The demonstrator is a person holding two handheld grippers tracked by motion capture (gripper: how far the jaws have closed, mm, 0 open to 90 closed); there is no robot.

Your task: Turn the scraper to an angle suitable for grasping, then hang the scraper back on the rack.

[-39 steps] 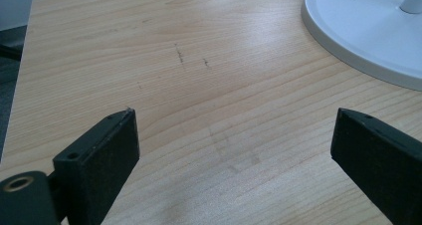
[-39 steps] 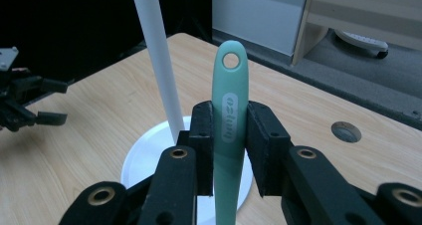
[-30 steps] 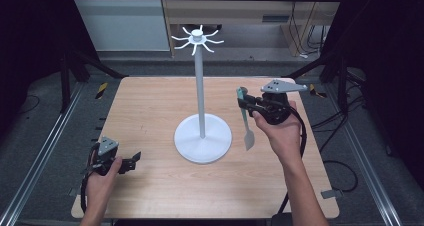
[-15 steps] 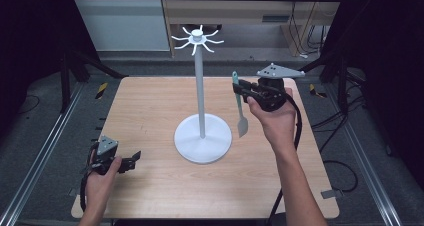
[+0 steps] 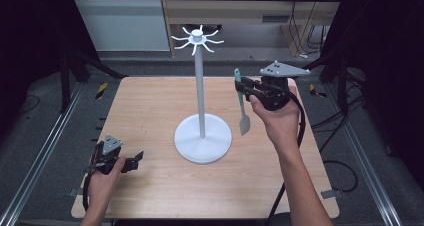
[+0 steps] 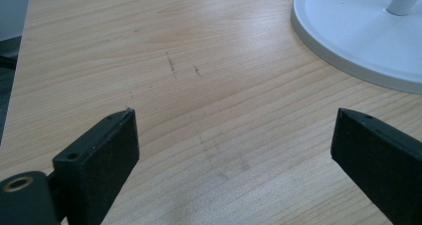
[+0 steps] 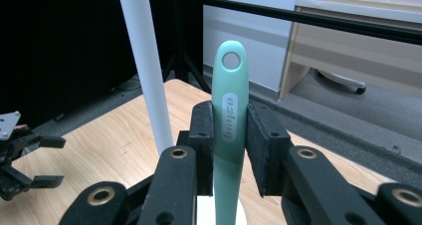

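A white stand (image 5: 199,86) with a round base (image 5: 220,141) and a ring of hooks (image 5: 197,38) on top rises from the middle of the wooden table (image 5: 150,111). To its right, my right gripper (image 5: 243,90) is shut on the handle of a pale green spatula (image 5: 241,101) that hangs upright, blade down, above the table. In the right gripper view the spatula's handle (image 7: 230,120), with a hole at its tip, stands between the pads (image 7: 262,145), and the stand's pole (image 7: 147,60) is just left of it. My left gripper (image 5: 136,161) rests open near the table's front left, nothing between its fingers (image 6: 99,155).
The stand's base (image 6: 358,36) lies ahead and to the right of the left gripper. Metal frame rails (image 5: 45,151) run along both sides of the table. A desk (image 5: 240,11) and cables are beyond the far edge.
My right gripper has risen with the spatula and drifted slightly toward the far side. The left gripper has stayed put.
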